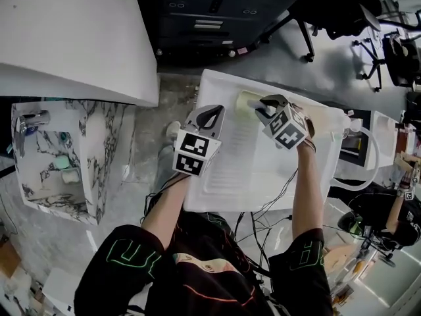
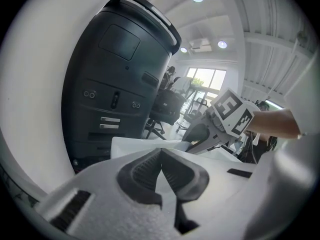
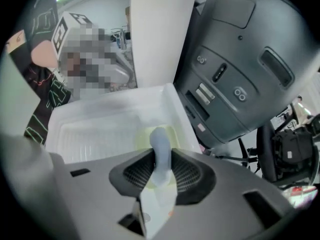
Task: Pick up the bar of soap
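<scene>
Though hidden in the head view, the pale bluish rounded soap bar (image 3: 159,140) stands pinched in the right gripper (image 3: 160,159); the left gripper (image 2: 161,156) is closed, empty.

Wht ribbed tray (image 1: 230,170), pale grn dish (image 1: 246,101) on it, far edge
</scene>
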The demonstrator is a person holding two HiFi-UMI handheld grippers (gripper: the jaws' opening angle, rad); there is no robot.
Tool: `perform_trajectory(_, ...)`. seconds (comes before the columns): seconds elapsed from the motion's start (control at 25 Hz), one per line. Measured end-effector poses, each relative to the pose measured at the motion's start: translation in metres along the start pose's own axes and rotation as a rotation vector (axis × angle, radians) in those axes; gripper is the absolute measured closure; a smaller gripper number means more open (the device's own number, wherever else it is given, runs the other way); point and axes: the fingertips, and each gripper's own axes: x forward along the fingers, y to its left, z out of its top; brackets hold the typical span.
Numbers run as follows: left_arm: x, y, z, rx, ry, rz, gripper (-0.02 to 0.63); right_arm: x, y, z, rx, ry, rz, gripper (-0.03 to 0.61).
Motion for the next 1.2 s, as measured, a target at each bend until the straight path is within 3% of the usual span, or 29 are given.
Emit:
perform_trajectory(0.24,-0.011,-0.019,0.007,0.026,-0.019,-0.009,0.606,-0.033,-0.002,0.016,0.158,-0.183,-0.154,0.469)
perform_trajectory(0.52,-0.034,-0.041,0.031,0.068,-0.086,-0.007,0.606,-0.100,0.009,0.026,0.431,-0.450,-0.338,0.469)
perform_trajectory(0.64,-0.045,-0.055,0.046,0.113,-0.123,-0.019,0.606,-0.135,0.017,0.031,0.565,-0.610,-0.415,0.469)
perform_trajectory(1.0,-0.089,-0.112,0.076,0.210,-0.220,-0.067,0.606,-0.232,0.074,-0.012,0.919,-1.015,-0.602,0.469)
perform_trajectory(1.2,-0.116,-0.130,0.089,0.244,-0.280,-0.072,0.606,-0.248,0.112,-0.040,1.000,-1.057,-0.678,0.469)
